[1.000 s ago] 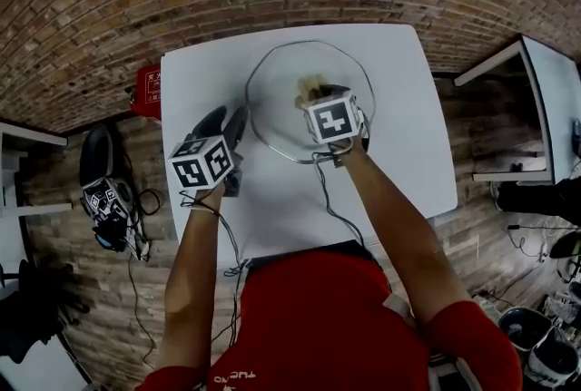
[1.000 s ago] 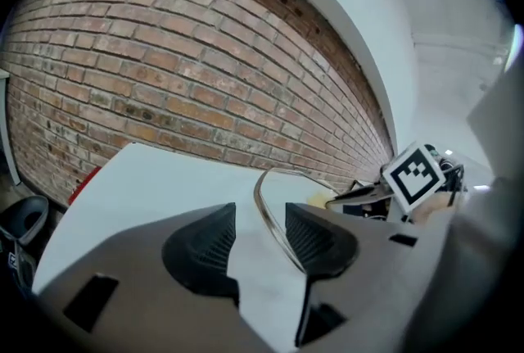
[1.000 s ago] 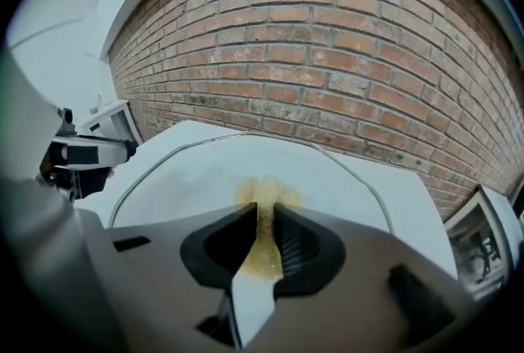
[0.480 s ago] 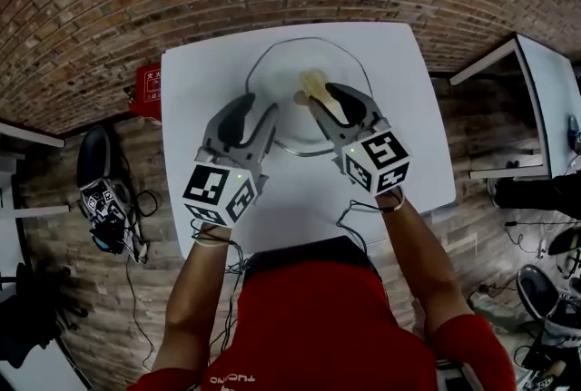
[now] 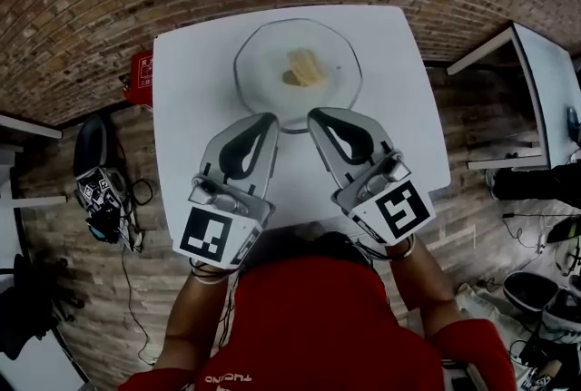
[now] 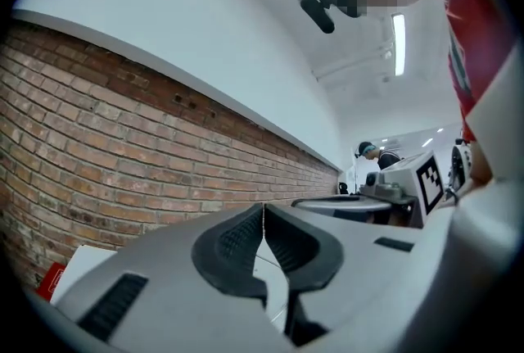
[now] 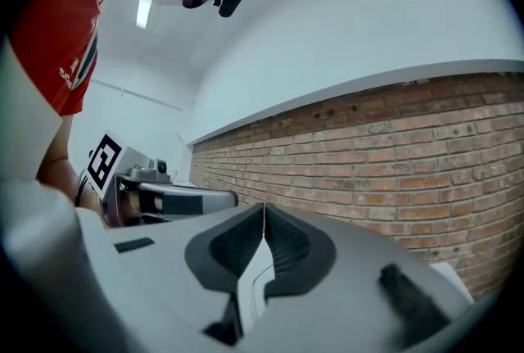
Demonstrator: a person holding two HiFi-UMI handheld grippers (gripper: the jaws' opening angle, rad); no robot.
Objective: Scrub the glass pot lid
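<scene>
The round glass pot lid lies flat on the white table, toward its far edge. A yellow sponge rests on the lid's middle. Both grippers hang side by side above the table's near half, short of the lid and pointing level at the brick wall. My left gripper has just closed, its pads meeting with nothing between them. My right gripper has just closed too and is empty. Neither touches the lid or the sponge.
A red box stands on the floor by the table's left corner. Black gear with cables lies on the floor to the left. A second white table stands at the right. A brick wall runs behind the table.
Both grippers pulled back from the lid toward the person and rose. The right one let go of the sponge, which stays on the lid. Both sets of jaws, open half a second ago, are shut.
</scene>
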